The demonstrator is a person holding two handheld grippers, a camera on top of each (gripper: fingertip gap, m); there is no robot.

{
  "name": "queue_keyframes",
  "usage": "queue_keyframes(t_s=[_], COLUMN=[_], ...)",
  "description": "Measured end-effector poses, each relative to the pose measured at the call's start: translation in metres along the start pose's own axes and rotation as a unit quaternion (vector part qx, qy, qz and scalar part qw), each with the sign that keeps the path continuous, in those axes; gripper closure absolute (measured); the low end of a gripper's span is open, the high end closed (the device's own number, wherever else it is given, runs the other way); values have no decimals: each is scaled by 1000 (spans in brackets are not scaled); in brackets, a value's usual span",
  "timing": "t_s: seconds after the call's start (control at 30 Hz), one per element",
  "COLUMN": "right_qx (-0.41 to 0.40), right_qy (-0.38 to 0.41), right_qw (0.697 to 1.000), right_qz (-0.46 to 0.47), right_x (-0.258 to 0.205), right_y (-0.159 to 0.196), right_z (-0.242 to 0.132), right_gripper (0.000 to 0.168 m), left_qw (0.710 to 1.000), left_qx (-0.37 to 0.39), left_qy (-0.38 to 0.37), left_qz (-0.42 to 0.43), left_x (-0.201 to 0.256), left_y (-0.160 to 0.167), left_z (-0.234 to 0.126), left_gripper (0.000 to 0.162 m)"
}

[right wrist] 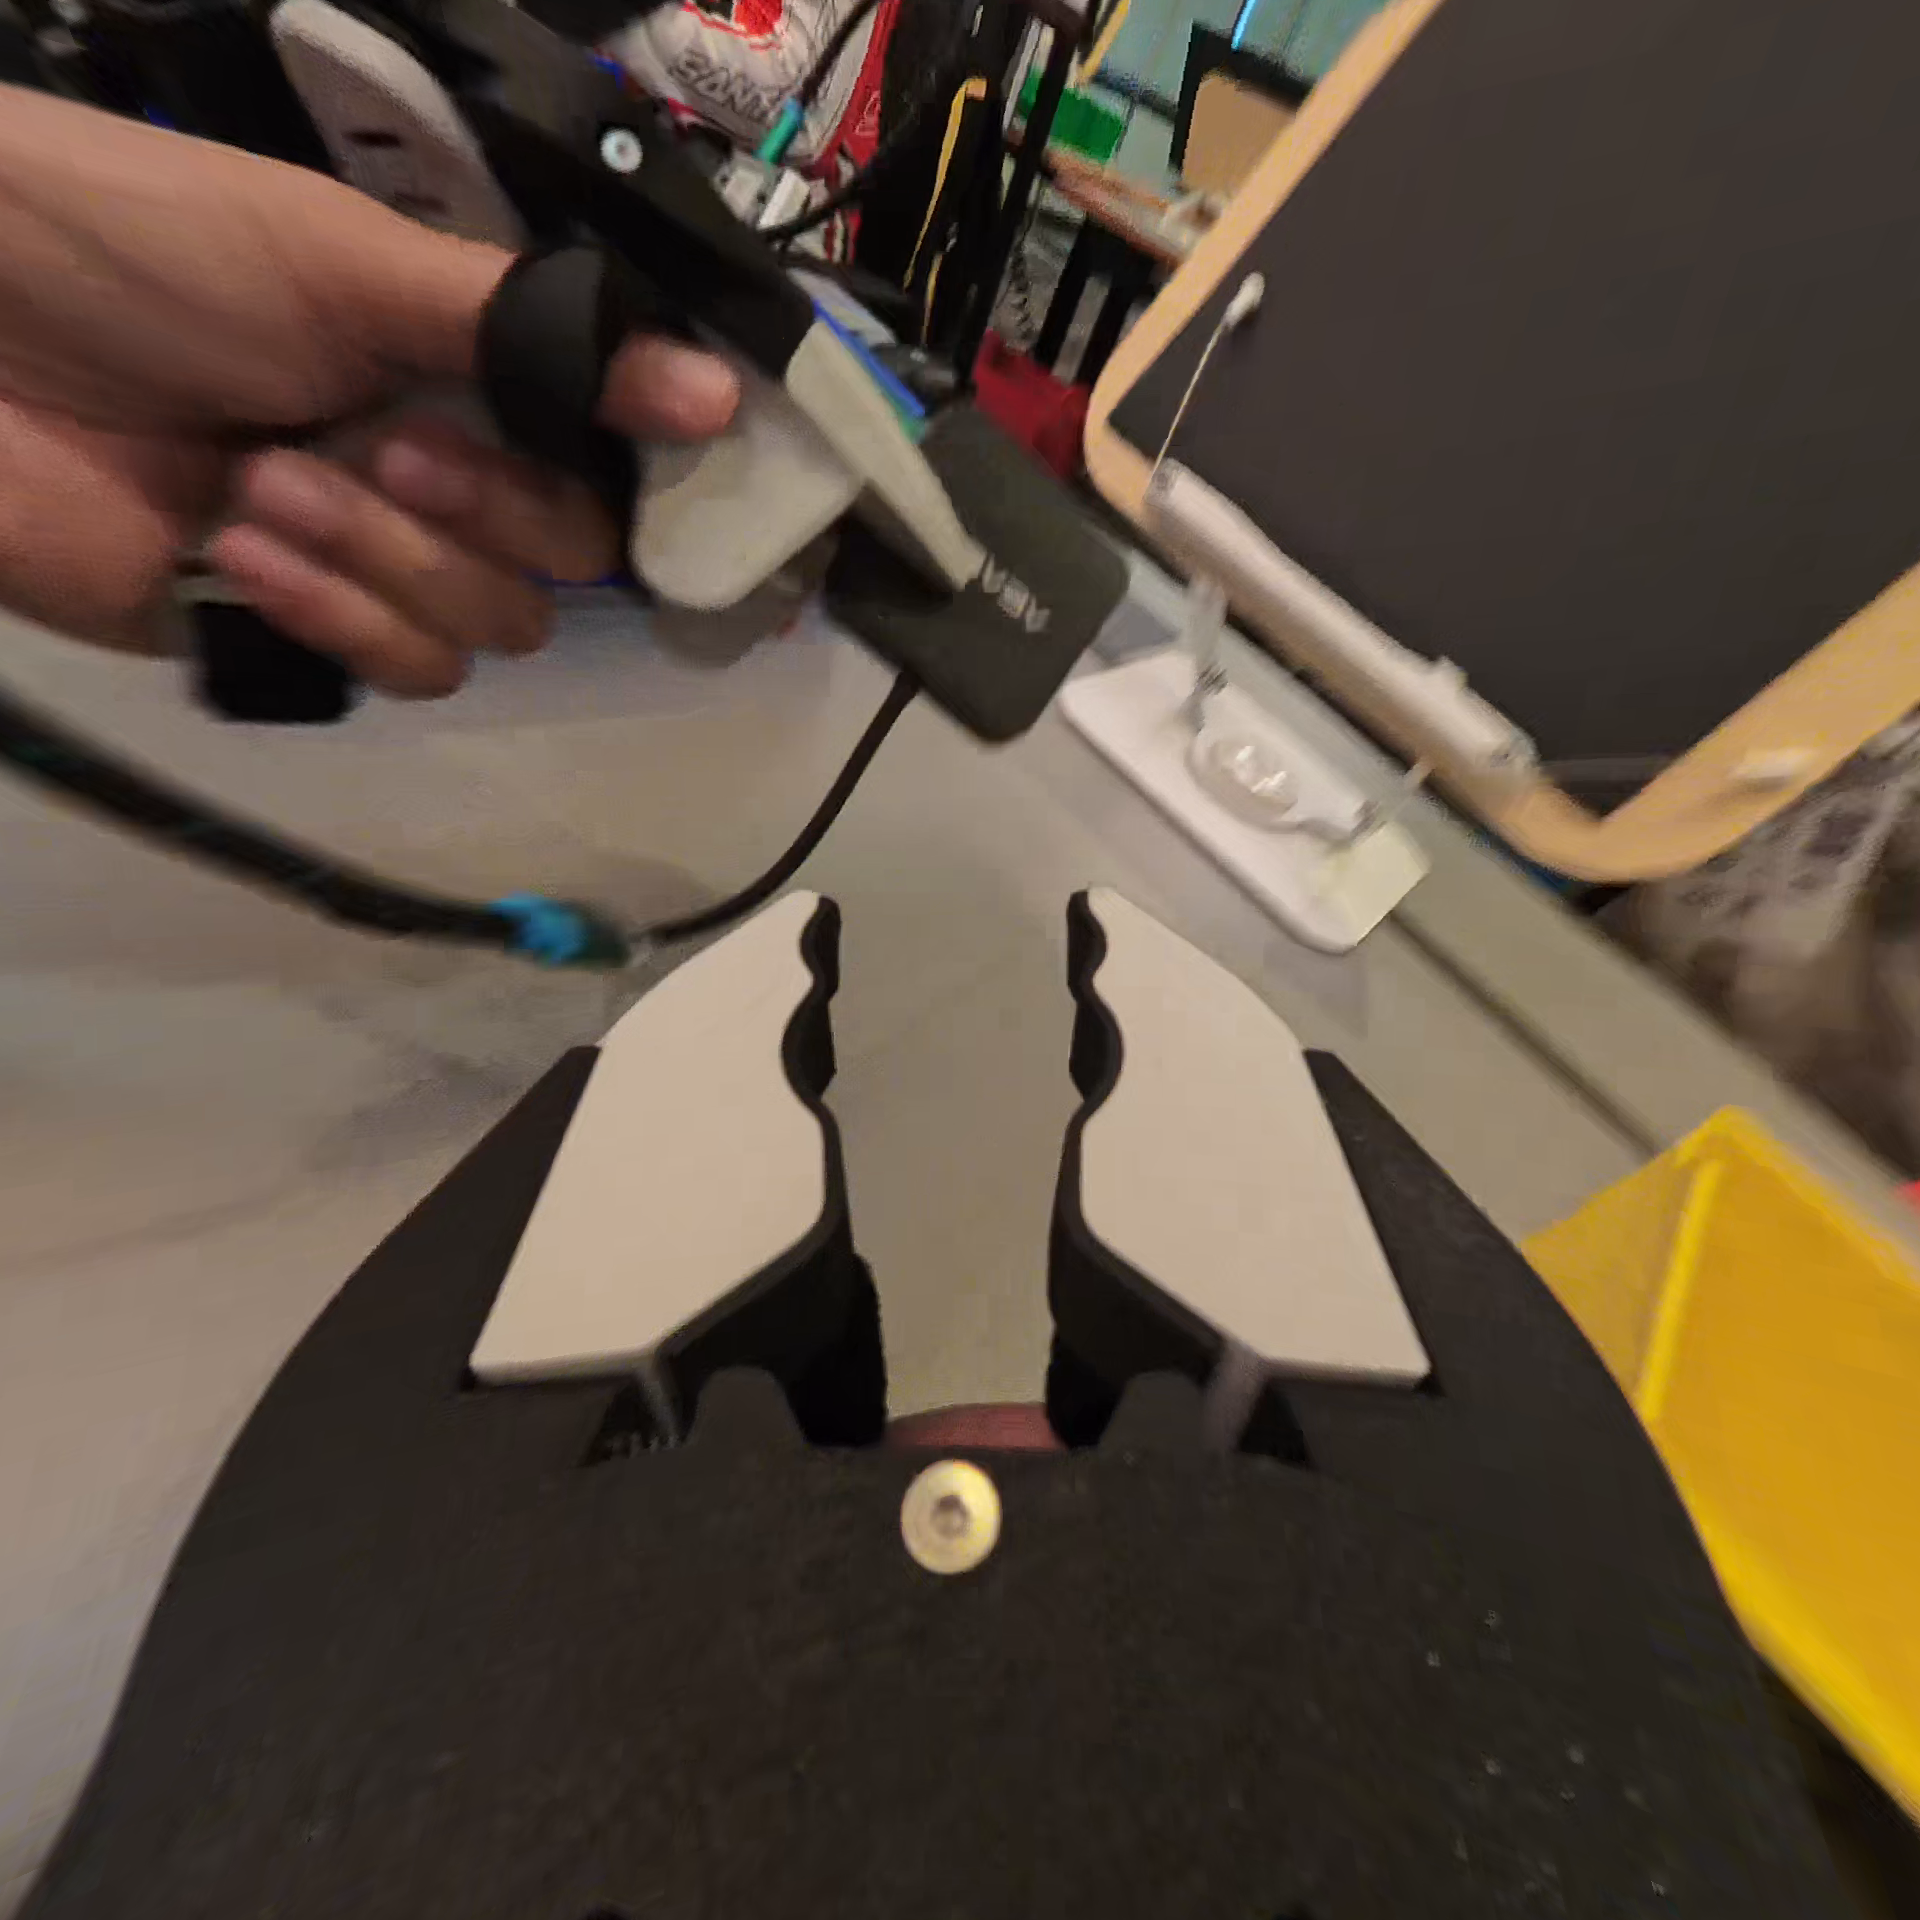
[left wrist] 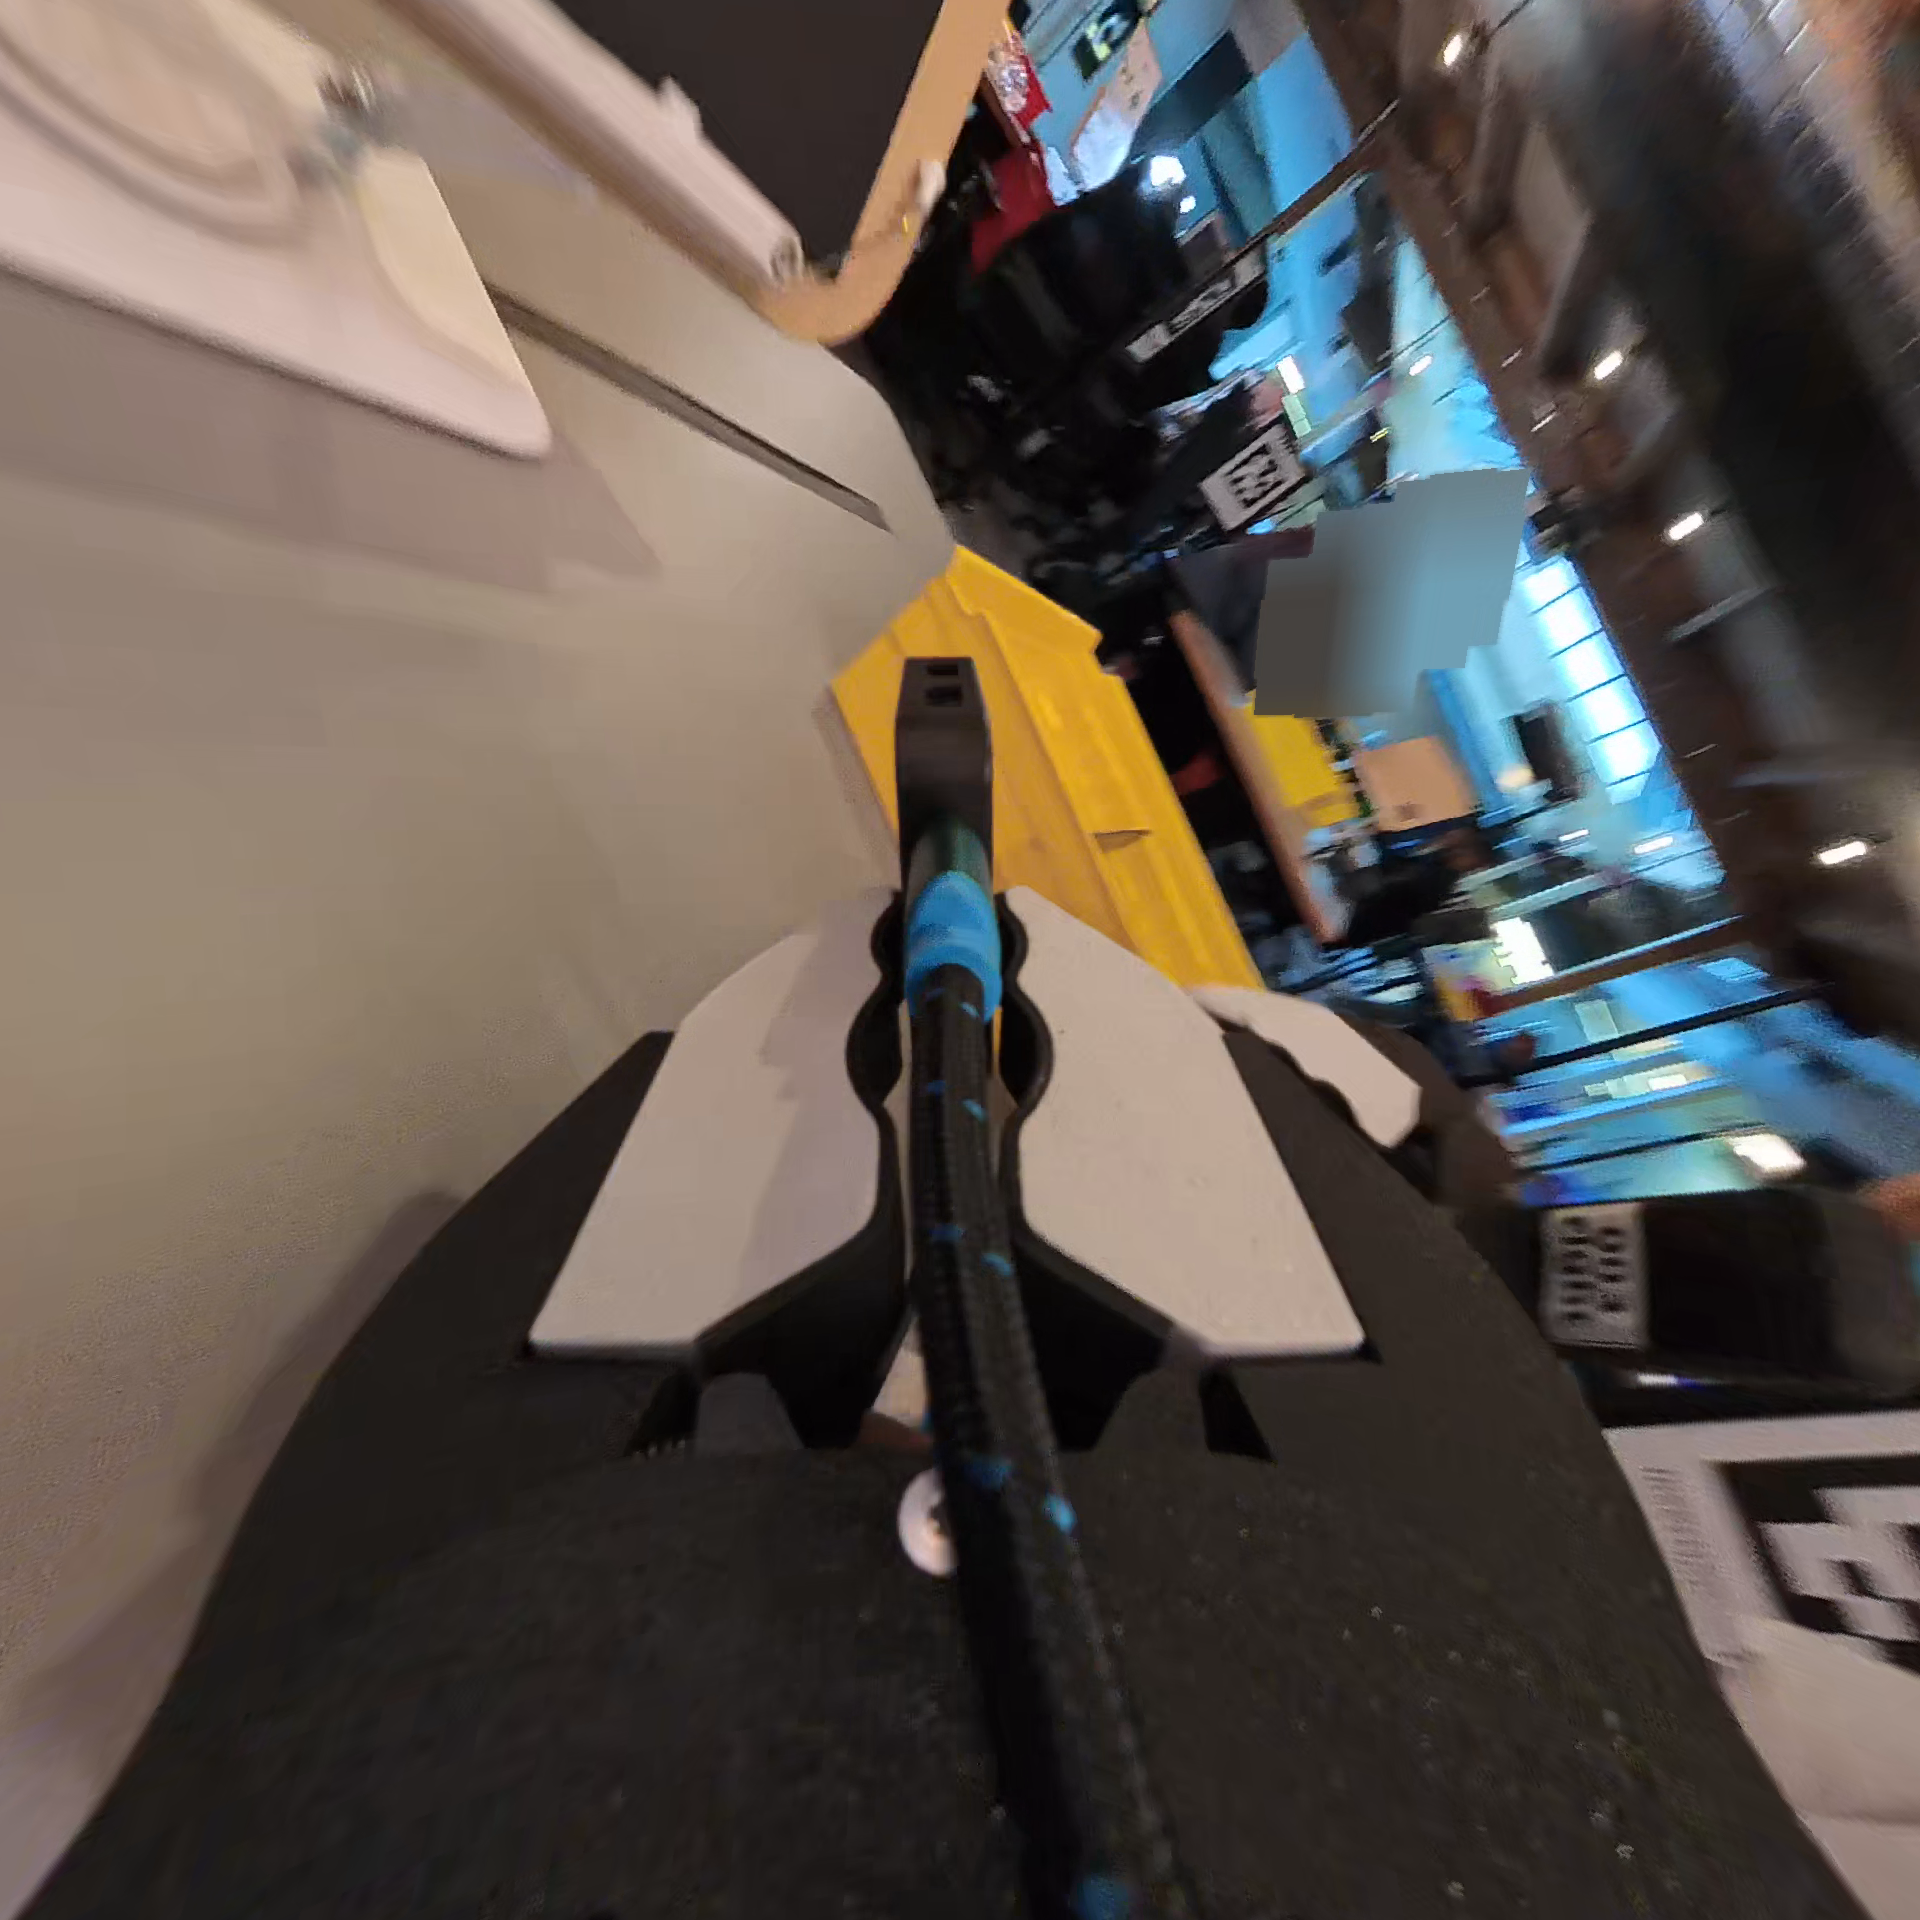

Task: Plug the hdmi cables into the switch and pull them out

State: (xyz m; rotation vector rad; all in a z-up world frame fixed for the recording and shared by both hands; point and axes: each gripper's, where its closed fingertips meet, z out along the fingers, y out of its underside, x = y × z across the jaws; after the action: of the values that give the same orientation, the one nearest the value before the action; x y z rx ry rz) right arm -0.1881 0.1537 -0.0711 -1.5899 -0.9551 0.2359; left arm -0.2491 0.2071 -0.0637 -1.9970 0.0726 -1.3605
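My left gripper (left wrist: 948,920) is shut on a black braided HDMI cable (left wrist: 961,1195) at its blue collar. Just ahead of the fingertips the plug meets the black switch (left wrist: 940,727), seen edge-on. In the right wrist view a hand (right wrist: 260,364) holds that gripper (right wrist: 894,488) with the flat black switch (right wrist: 1018,613) tilted above the grey table (right wrist: 312,1039). The switch's thin black lead (right wrist: 821,821) hangs down to the table. A second braided cable with a blue collar (right wrist: 551,925) lies on the table, left of my right gripper (right wrist: 951,914), which is open and empty.
A yellow bin (right wrist: 1714,1351) stands at the right, and it also shows in the left wrist view (left wrist: 1049,748). A white base with a metal tube on clips (right wrist: 1247,790) sits beyond the switch. A wood-rimmed black board (right wrist: 1558,312) stands behind it. The left gripper's tips are roughly 9 centimetres from the right gripper's.
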Motion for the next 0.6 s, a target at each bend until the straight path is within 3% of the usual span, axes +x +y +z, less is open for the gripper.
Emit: queue_keyframes(t_s=[0.1,0.23,0.33,0.5,0.6], right_qx=[16,2,-23,-25,-26], right_qy=[4,-60,6,105,134], right_qw=[996,997,995,966,952], right_qz=[-89,-47,-100,-235,-273], right_x=[-4,-38,-29,-14,-12], right_y=[-13,-11,-3,1,4], right_z=[20,42,56,61,59], right_gripper=[127,119,113,133,142], left_qw=[995,989,987,988,996], left_qx=[23,81,69,55,15], left_qy=[27,-6,-2,-12,-14], left_qz=[-92,-125,-145,-147,-82], left_x=[1,-12,-3,4,7], left_y=[13,18,28,38,45], left_z=[-1,-4,0,2,1], left_gripper=[148,148,147,148,141])
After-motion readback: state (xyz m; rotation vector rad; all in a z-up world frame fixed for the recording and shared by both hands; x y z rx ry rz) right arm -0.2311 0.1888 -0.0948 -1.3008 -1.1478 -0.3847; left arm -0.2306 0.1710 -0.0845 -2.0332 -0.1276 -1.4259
